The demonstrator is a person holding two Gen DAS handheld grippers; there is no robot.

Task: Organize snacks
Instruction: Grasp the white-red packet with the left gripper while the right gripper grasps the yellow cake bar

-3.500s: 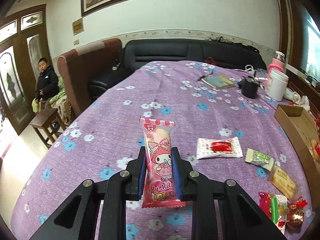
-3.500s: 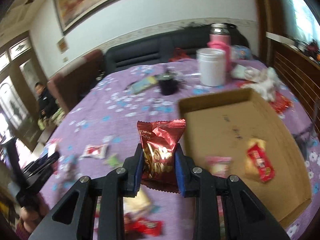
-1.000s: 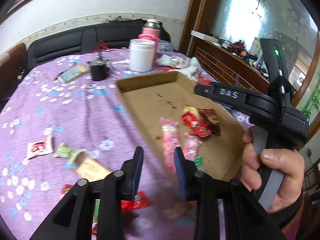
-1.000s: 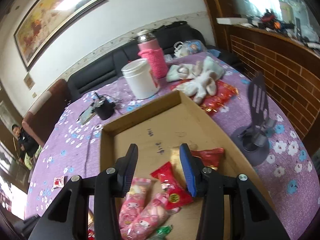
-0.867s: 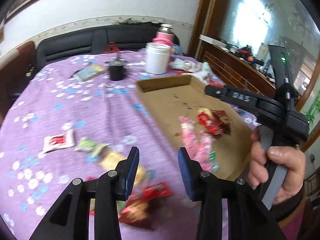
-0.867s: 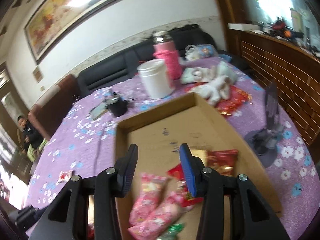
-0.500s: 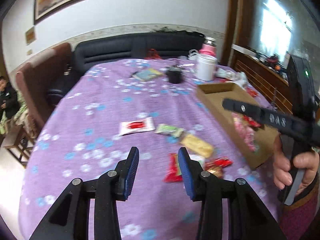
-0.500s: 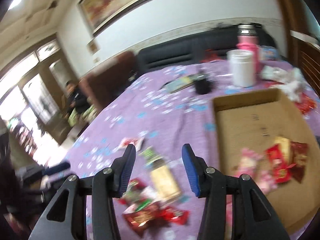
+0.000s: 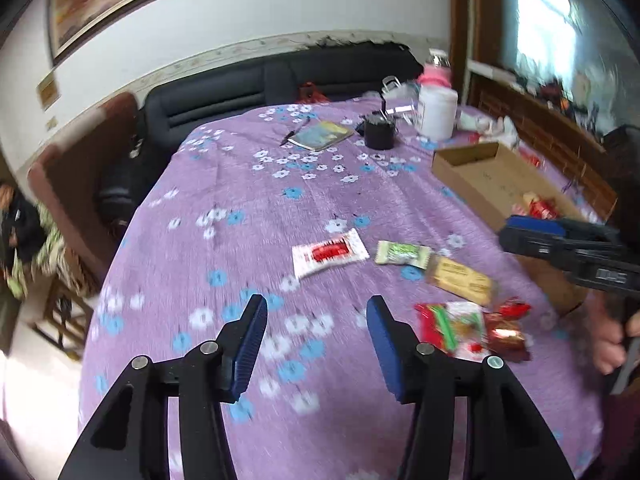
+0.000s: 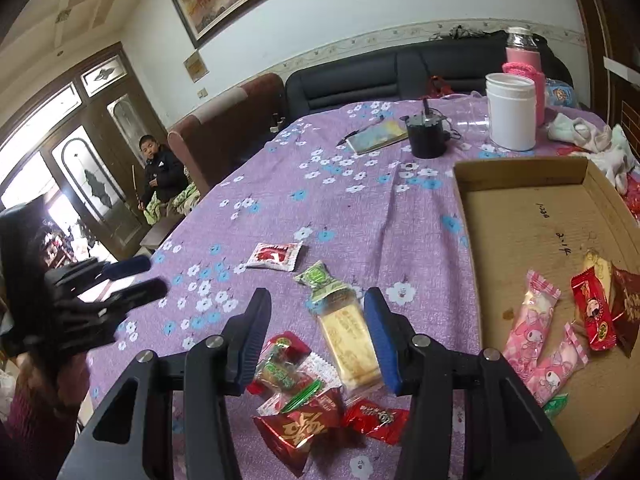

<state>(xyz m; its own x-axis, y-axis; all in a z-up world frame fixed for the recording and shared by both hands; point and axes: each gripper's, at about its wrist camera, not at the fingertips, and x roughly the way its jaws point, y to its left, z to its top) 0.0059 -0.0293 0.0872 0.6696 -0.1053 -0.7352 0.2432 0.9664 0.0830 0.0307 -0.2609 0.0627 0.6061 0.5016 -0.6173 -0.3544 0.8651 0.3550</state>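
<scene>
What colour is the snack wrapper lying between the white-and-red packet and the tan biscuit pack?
Light green wrapper, clearest in the right wrist view.

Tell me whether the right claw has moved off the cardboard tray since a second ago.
Yes. The right claw, open and empty, has swung left off the cardboard tray and now hangs over the loose snacks on the purple cloth.

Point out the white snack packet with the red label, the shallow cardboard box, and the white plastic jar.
White red-labelled snack packet (image 10: 274, 256), right wrist view, centre.
Shallow cardboard box (image 10: 520, 172), right wrist view, far wall.
White plastic jar (image 10: 511, 114), right wrist view, side.
</scene>
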